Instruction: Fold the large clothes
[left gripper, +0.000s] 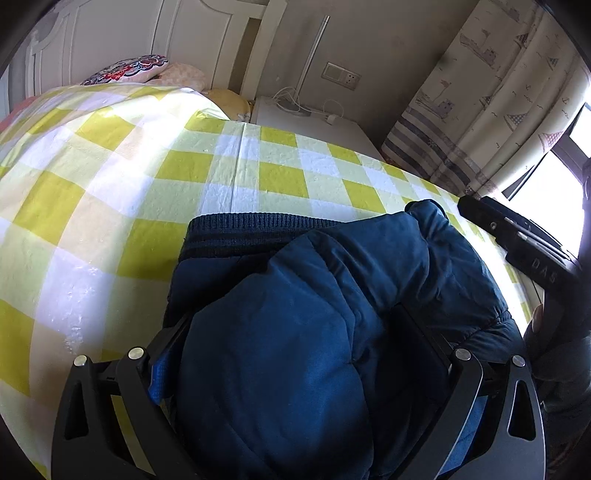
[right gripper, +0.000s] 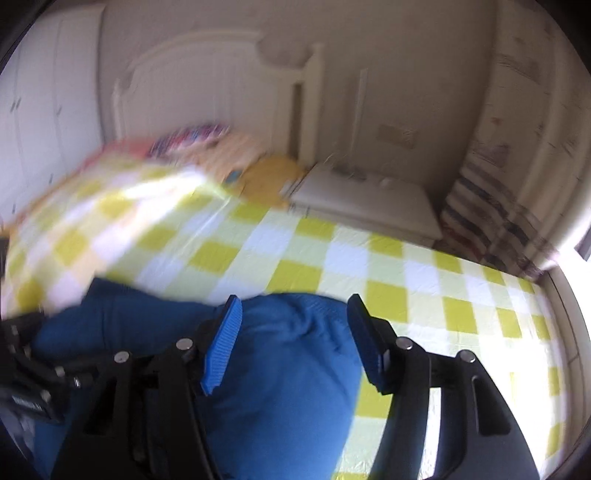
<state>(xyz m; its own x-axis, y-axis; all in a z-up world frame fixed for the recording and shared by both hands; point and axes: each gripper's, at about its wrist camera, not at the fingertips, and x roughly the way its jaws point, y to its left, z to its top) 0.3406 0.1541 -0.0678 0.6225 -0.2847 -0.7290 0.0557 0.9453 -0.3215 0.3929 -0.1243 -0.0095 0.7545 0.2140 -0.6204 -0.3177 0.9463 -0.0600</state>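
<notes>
A dark blue padded jacket (left gripper: 295, 314) lies bunched on the yellow-and-white checked bed sheet (left gripper: 122, 173), its ribbed hem (left gripper: 240, 229) toward the headboard. My left gripper (left gripper: 295, 332) has a thick fold of the jacket filling the space between its wide-set fingers; the fingertips are hidden by the cloth. The right gripper body (left gripper: 524, 240) shows at the right edge of the left wrist view. In the blurred right wrist view my right gripper (right gripper: 293, 325) is open, its blue pads (right gripper: 221, 343) apart and empty, just above the jacket (right gripper: 280, 387).
A white headboard (left gripper: 147, 33) and patterned pillows (left gripper: 125, 70) lie at the far end of the bed. A white nightstand (left gripper: 317, 122) with a lamp and cables stands beside it. A patterned curtain (left gripper: 491, 96) and a bright window are at the right.
</notes>
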